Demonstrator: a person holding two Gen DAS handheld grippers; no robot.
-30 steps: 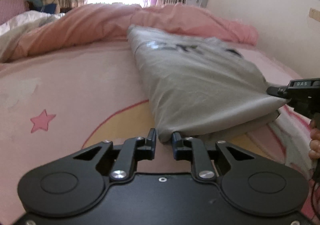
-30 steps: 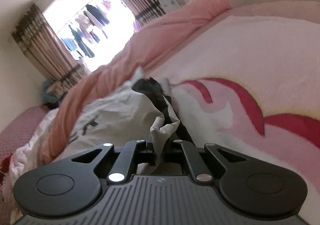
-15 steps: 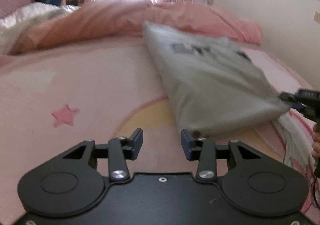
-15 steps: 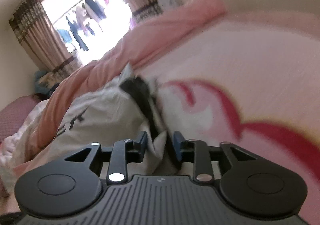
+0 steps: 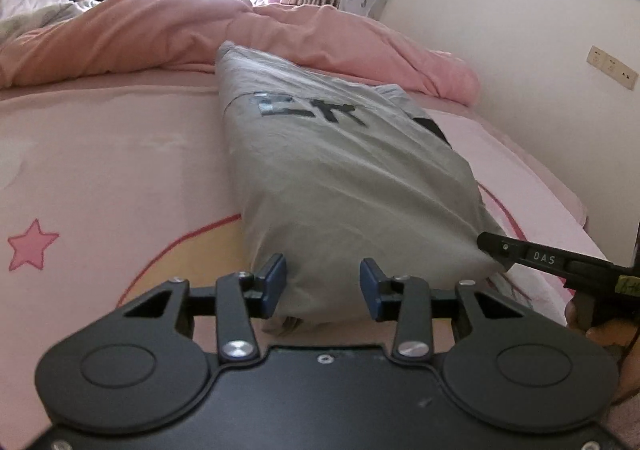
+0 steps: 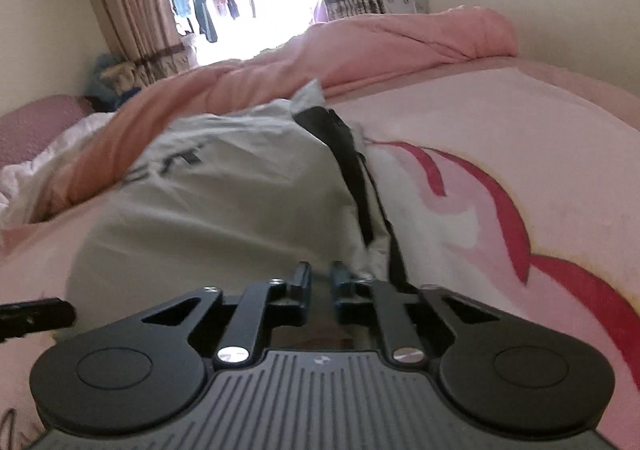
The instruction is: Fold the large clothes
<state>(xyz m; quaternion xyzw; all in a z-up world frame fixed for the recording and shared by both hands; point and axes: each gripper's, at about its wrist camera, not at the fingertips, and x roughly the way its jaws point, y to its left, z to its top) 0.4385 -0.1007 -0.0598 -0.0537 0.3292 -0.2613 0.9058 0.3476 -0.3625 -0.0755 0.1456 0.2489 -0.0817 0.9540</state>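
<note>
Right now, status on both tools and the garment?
Left tool open, just opened, grey garment edge between jaws, unpinched. Right tool shut on its corner. Garment lies folded lengthwise on bed. Pink quilt bunched beyond far end.

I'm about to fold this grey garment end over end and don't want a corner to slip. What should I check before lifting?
1. Left grip on the near hem: not ok. The left gripper is open, its jaws have just been opening, and the grey garment lies between them unpressed.
2. Right jaws closed: ok. The right gripper is shut at the near right corner.
3. Cloth pinched in the right gripper: cannot tell.
4. Garment lying as one long strip on the bed sheet: ok.
5. Room at the far end: cannot tell. The pink duvet is bunched right behind it.
</note>
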